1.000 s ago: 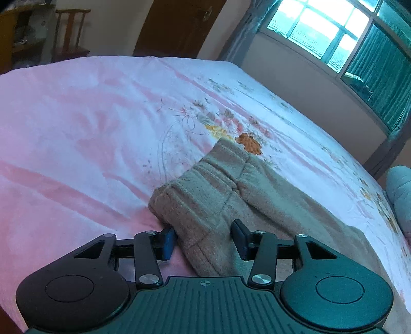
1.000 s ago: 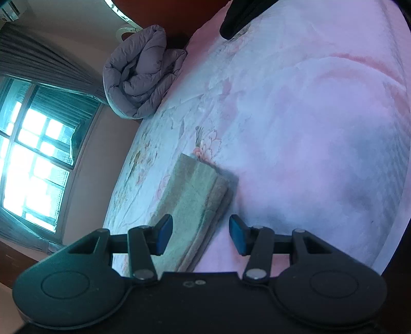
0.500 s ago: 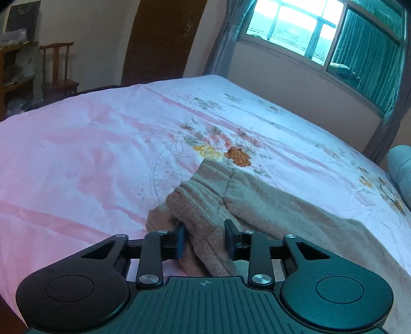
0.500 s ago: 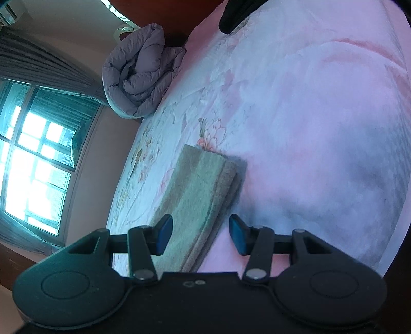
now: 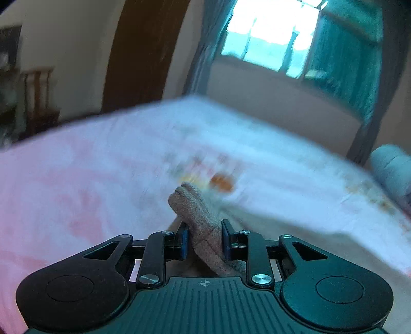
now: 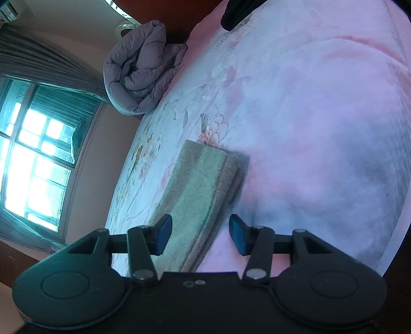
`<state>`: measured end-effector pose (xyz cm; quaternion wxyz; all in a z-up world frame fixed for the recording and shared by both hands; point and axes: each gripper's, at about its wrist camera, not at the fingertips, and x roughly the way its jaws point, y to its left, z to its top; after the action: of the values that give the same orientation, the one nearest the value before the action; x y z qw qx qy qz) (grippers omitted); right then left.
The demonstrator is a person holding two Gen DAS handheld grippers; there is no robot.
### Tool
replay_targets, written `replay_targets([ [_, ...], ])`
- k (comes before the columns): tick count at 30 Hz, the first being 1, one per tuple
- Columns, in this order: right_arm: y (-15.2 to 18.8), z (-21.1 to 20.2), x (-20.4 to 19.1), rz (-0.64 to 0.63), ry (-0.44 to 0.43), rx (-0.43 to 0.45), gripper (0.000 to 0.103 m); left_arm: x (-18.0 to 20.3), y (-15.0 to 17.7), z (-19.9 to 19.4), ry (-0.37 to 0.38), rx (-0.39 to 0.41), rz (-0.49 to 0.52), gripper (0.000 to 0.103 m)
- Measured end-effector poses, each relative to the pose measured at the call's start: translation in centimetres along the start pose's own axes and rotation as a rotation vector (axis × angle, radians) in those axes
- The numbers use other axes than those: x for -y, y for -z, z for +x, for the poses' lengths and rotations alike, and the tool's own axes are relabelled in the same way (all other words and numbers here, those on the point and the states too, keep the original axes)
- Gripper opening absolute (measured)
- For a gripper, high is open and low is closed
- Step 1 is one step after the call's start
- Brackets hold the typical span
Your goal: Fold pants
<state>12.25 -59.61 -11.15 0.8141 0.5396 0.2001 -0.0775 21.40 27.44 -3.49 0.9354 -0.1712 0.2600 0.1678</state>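
The beige fleece pants (image 5: 197, 213) lie on a pink floral bed sheet (image 5: 77, 179). My left gripper (image 5: 203, 239) is shut on a bunched fold of the pants near the waistband and holds it lifted off the bed; this view is motion-blurred. In the right wrist view the folded leg ends of the pants (image 6: 203, 185) lie flat on the sheet (image 6: 321, 128). My right gripper (image 6: 200, 235) is open and empty, hovering just above the leg end with its jaws on either side of the pants' edge.
A rolled grey duvet (image 6: 143, 69) sits at the head of the bed, and it also shows in the left wrist view (image 5: 393, 167). A window (image 5: 269, 33), a brown door (image 5: 143, 51) and a wooden chair (image 5: 36, 97) stand beyond the bed. A dark object (image 6: 239, 10) lies at the far bed edge.
My left gripper closed on the waistband fold and lifted it upward, tilting the view toward the window. My right gripper stayed open and edged slightly along the leg end.
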Motion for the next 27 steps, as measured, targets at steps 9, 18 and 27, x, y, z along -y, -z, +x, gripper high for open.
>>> replay_targets([
  [9,-0.1,0.0,0.0,0.012,-0.013,-0.002,0.046,-0.8,1.5,0.4,-0.072,-0.055,0.056,0.067],
  [18,-0.2,0.3,1.1,0.078,-0.040,0.023,0.046,4.5,0.9,-4.3,0.039,0.042,0.145,0.069],
  [27,-1.3,3.0,-0.1,0.029,0.088,0.000,0.000,10.4,7.9,0.2,0.004,-0.085,0.349,0.072],
])
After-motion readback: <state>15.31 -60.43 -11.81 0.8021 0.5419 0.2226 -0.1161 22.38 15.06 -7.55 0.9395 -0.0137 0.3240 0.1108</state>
